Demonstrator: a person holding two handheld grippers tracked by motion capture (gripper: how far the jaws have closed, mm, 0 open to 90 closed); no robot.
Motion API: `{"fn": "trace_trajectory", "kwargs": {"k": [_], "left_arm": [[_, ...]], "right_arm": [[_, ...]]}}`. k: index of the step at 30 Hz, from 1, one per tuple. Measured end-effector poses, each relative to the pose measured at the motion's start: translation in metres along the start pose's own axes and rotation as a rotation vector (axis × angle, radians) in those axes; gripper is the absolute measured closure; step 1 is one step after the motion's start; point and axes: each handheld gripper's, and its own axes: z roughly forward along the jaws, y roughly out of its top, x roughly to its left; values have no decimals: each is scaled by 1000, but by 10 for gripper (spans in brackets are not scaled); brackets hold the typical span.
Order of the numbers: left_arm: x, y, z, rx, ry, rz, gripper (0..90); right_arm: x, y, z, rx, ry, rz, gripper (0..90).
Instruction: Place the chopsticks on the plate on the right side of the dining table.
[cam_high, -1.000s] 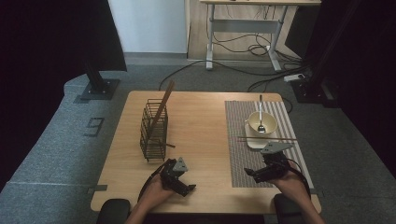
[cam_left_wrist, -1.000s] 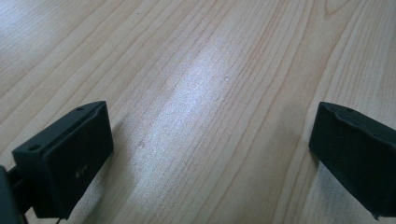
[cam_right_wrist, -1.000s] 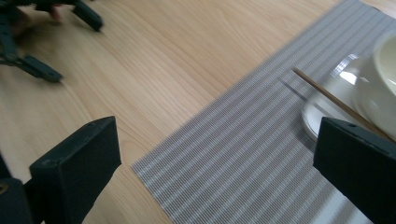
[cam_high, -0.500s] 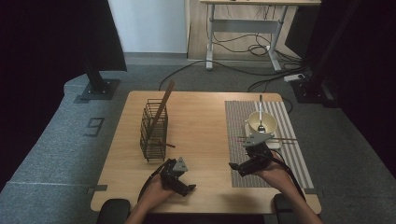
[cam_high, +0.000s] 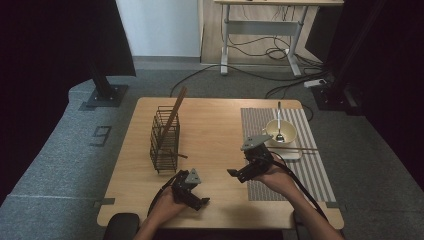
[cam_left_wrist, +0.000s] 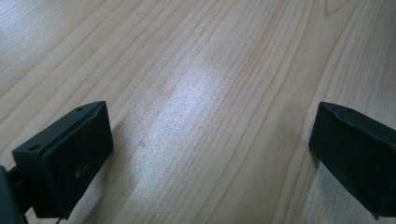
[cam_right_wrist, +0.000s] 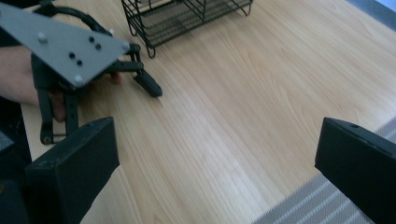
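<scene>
High view: both grippers empty, one chopstick racked, one to go.
Left gripper (cam_high: 200, 202) rests released on the table; right gripper (cam_high: 239, 175) hovers wide open. Behind the right one, one chopstick (cam_high: 295, 148) lies by one bowl (cam_high: 272, 131) holding one spoon (cam_high: 279, 122); ahead of the left, one rack (cam_high: 164, 145) holds the other chopstick (cam_high: 175, 111).

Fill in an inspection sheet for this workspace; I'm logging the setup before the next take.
Surface: wooden table, striped placemat on its right part.
Job's things: black wire rack holding an upright wooden stick; bowl with spoon; chopsticks beside the bowl.
Clutter: nothing seen.
Grippers: left tool open, low over bare wood; right tool open, empty, at the placemat's edge.
Cables: floor cables behind the table.
Surroundings: desk frame, dark curtains.
</scene>
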Motion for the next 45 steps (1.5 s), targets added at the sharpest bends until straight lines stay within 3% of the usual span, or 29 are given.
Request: {"fn": "trace_trajectory", "kwargs": {"k": [12, 23, 36, 41, 45], "left_arm": [[0, 0, 0, 0, 0, 0, 0], [0, 0, 0, 0, -1, -3, 0], [0, 0, 0, 2, -4, 0, 0], [0, 0, 0, 1, -5, -3, 0], [0, 0, 0, 1, -4, -3, 0]], "right_arm": [[9, 31, 16, -36, 54, 10, 0], [19, 58, 31, -51, 59, -9, 0], [34, 83, 49, -73, 134, -28, 0], [39, 92, 60, -70, 152, -40, 0], [42, 96, 70, -48, 134, -55, 0]]}}
